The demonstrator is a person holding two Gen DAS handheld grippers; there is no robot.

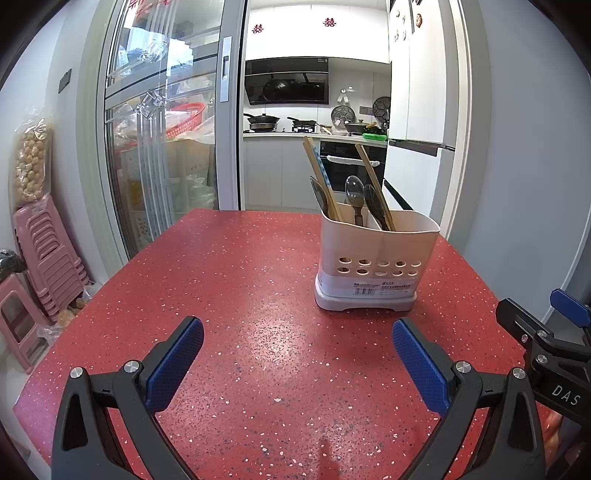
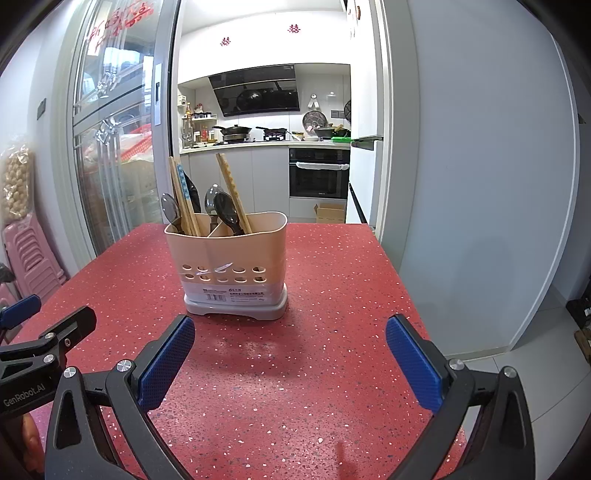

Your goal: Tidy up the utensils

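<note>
Cutlery holder loaded with spoons and chopsticks, standing on a red speckled worktop.

The cream holder (image 2: 226,269) stands upright left of centre in the right wrist view, right of centre in the left wrist view (image 1: 376,266), holes across its front wall and a barcode label beneath them whose print is too small to read. Dark spoons (image 2: 227,214) and wooden chopsticks (image 2: 232,192) stick up from its two compartments. The worktop (image 2: 295,369) fills the lower frame. The right gripper (image 2: 290,360) is spread wide, grasping nothing; the left gripper (image 1: 297,363) likewise. "GenRobot.AI" reads on the left tool at lower left of the right view; "DAS" on the right tool at lower right of the left view. Red paper cut-outs (image 2: 294,28) hang on the kitchen cupboards at the top.
</note>
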